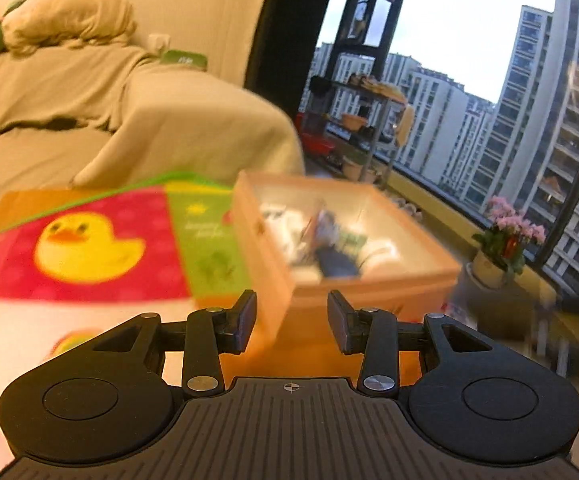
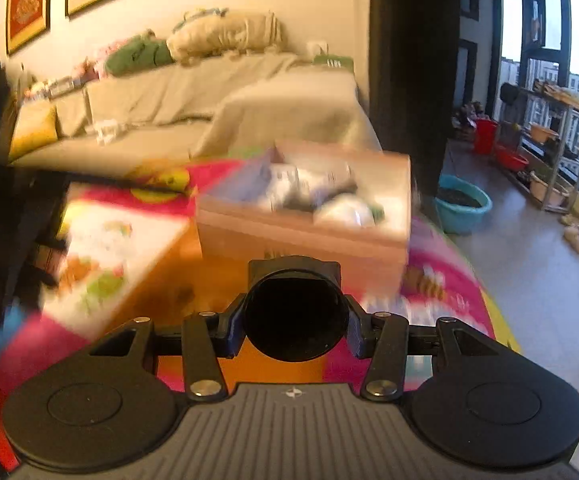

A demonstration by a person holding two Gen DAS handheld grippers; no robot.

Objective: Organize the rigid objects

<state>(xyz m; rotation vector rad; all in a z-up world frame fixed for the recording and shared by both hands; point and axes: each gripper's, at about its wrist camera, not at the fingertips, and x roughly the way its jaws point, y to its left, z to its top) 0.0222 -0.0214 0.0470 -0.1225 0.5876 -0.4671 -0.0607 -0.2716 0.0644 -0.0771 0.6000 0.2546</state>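
While the right tool is clamped on a black round-ended object whose dark circular end faces the camera, the left tool has its pads apart with nothing between them. From the right tool, an open wooden box sits at twelve o'clock on the worktop, just beyond the black object. Its contents are blurred; pale and grey things fill it. A bright play mat with pink and white panels covers the worktop around the box. From the left tool, the same wooden box lies at twelve to one o'clock, and a panel showing a yellow duck lies at ten o'clock. Farther off, a cloth-draped sofa stands at eleven o'clock, and a pot of pink flowers stands at two o'clock by the window.
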